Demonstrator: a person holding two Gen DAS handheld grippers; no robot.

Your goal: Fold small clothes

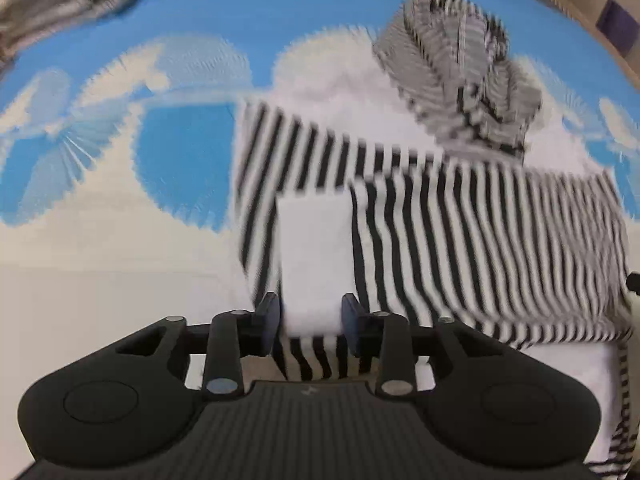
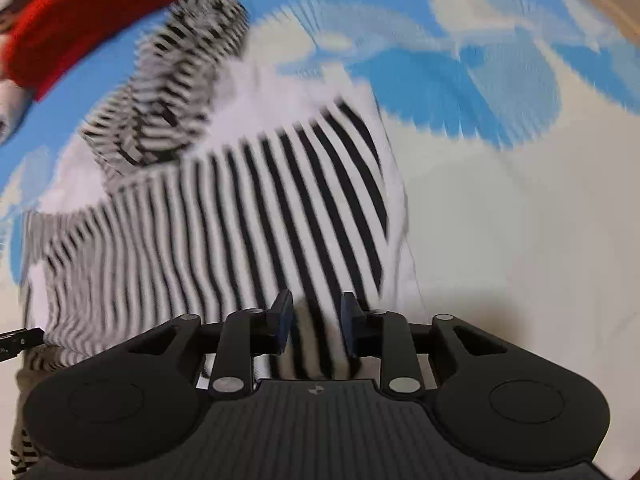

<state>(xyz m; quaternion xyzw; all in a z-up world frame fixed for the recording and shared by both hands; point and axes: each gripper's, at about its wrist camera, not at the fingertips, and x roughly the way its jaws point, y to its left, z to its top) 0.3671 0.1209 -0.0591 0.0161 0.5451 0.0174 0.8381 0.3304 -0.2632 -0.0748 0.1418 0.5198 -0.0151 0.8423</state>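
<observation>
— Stripes everywhere: what is the cloth like?

— Soft knit, black and white. The striped garment [image 1: 460, 240] lies flat across a blue-and-cream cloud-print sheet [image 1: 120, 240], with a plain white patch folded over near its lower edge. Motion blur smears the edges.

— And the heap behind it?

— A crumpled striped piece [image 1: 460, 76] with finer grey-looking stripes sits at two o'clock in the left wrist view and at ten o'clock in the right, touching the flat garment's far edge. Red fabric [image 2: 80, 16] lies beyond it, and a pale folded cloth [image 1: 52, 4] sits at eleven o'clock in the left view.

— How do the tongs stand?

— The left tongs [image 1: 310, 320] are spread partway, dark blue pads on either side of the white patch. Their pads do not seem to press it. The right tongs [image 2: 316, 320] are parted a little less, with striped knit showing in the gap. Neither pinches the cloth.

— Where is the garment relative to them?

— Directly beneath and ahead of both, stretching from six o'clock toward the centre.
</observation>
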